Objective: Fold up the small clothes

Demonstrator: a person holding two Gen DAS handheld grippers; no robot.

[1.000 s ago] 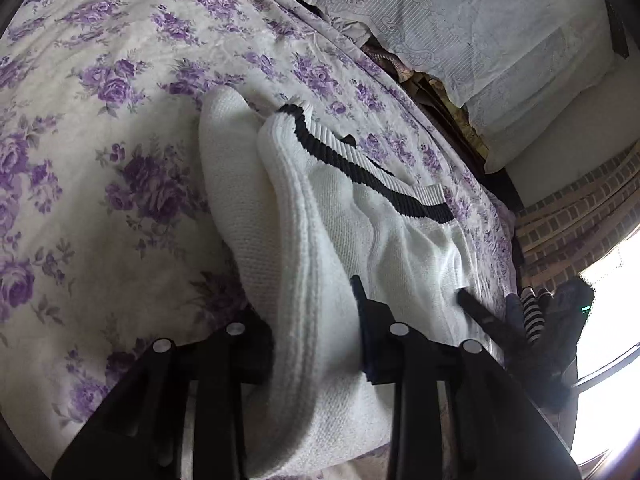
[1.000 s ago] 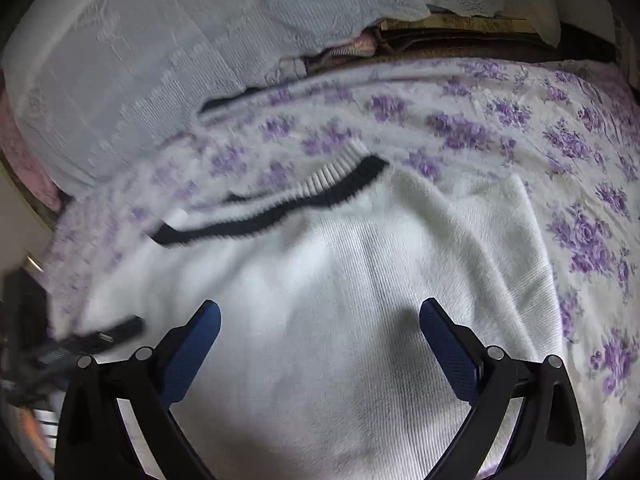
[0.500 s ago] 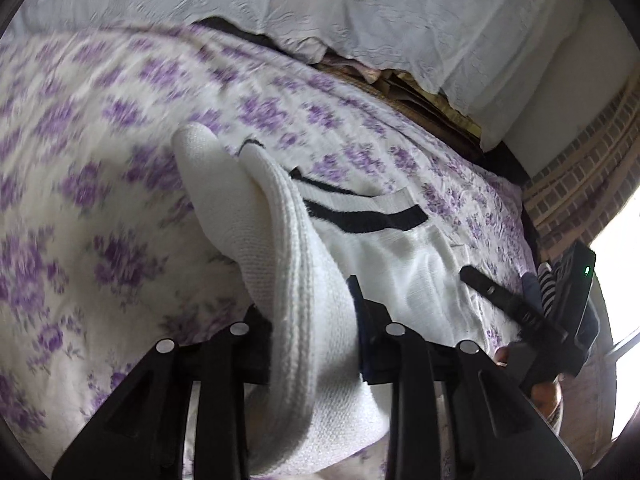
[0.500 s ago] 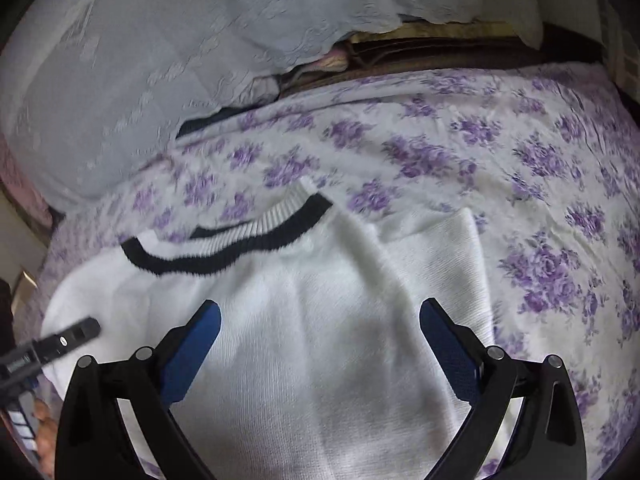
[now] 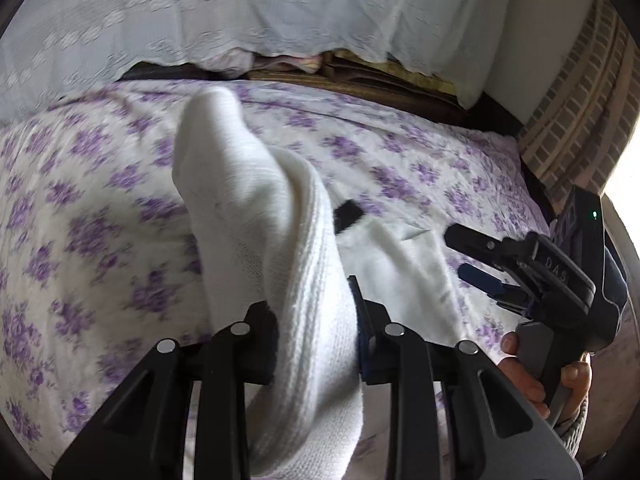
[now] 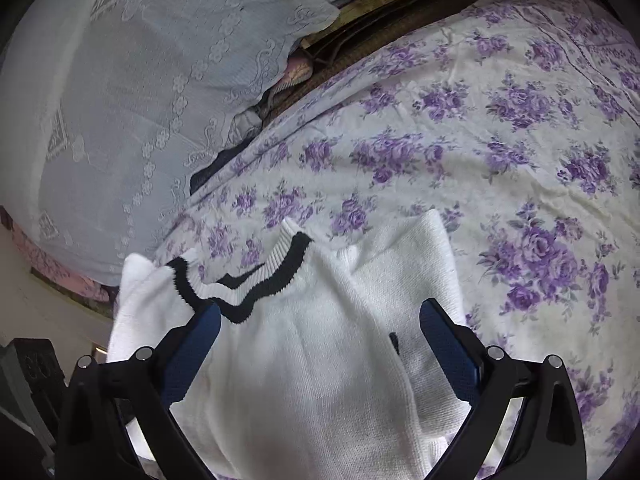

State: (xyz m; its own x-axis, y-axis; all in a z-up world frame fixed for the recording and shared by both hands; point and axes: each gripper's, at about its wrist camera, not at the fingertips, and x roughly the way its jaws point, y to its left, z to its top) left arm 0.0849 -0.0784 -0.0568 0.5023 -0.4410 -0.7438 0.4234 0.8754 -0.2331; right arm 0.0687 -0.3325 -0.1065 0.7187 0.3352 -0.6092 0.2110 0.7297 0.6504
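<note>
The small white knitted sweater with a black stripe at the neck (image 6: 296, 360) lies on the purple-flowered bed sheet (image 6: 520, 128). The left gripper (image 5: 314, 320) pinches a lifted fold, and this fold hides most of the sweater in the left view. The right gripper (image 6: 320, 344) hangs spread wide above the sweater, holding nothing.

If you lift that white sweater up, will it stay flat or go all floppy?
Probably floppy: the white sweater already droops in folds where the left tool pinches it. Its thick knit likely grips rather than slips. It looks soft, so it shouldn't break.
</note>
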